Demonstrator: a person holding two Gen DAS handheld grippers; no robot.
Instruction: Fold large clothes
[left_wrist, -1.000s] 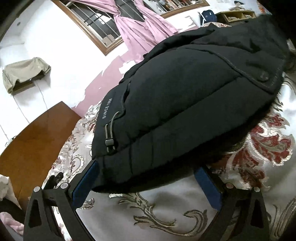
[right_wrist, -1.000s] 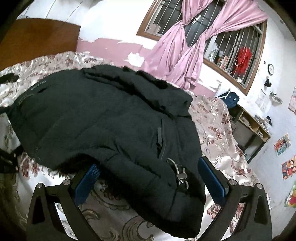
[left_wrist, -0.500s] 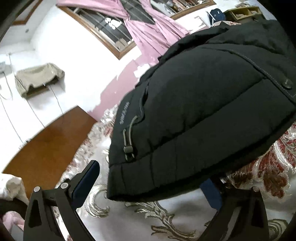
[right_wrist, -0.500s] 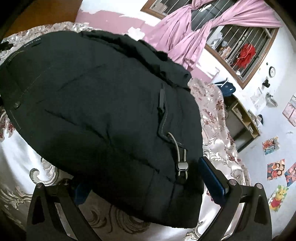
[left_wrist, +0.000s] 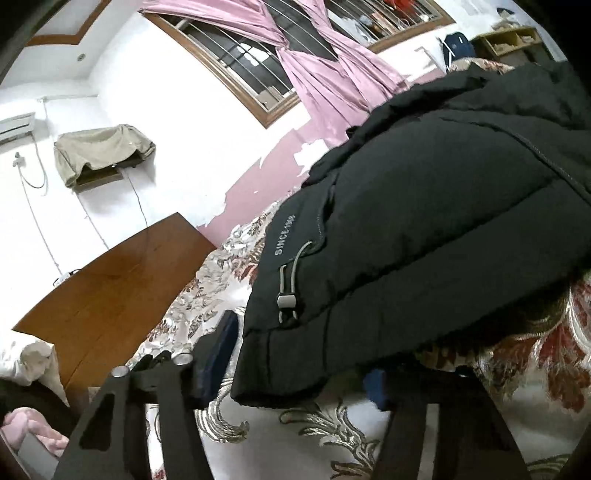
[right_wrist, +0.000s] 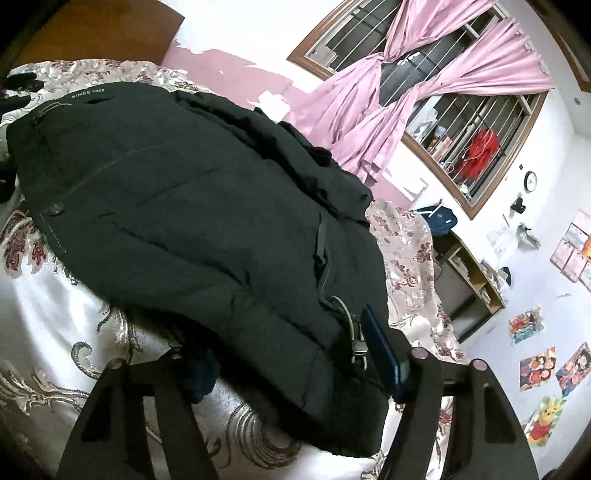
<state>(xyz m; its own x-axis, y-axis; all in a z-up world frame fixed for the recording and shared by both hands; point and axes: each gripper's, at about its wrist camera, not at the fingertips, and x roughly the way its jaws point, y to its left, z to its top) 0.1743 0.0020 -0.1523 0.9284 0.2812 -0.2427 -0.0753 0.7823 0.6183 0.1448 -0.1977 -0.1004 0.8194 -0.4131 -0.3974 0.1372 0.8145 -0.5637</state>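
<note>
My left gripper (left_wrist: 301, 365) has just been closing, and the bottom corner of the big black puffy jacket (left_wrist: 424, 229) now sits between its two blue pads. The near pad stands just beside the cloth, with a thin gap, and the far pad is tucked under the hem, so I cannot tell if it is pinching yet. My right gripper (right_wrist: 291, 363) has just been closing too. Its right pad (right_wrist: 380, 354) is against the other bottom corner, next to the grey pull cord with its small clip (right_wrist: 356, 341), and its other pad is hidden under the hem, so I cannot tell if that grip is firm either. A moment ago both sets of jaws stood wide with the hem loose between them. I think this means I am taking hold of both corners to lift the bottom up for a fold. Farther off, the jacket lies spread flat on the shiny flowered bedspread (right_wrist: 44, 288), and beyond it hang pink curtains (right_wrist: 376, 110).
</note>
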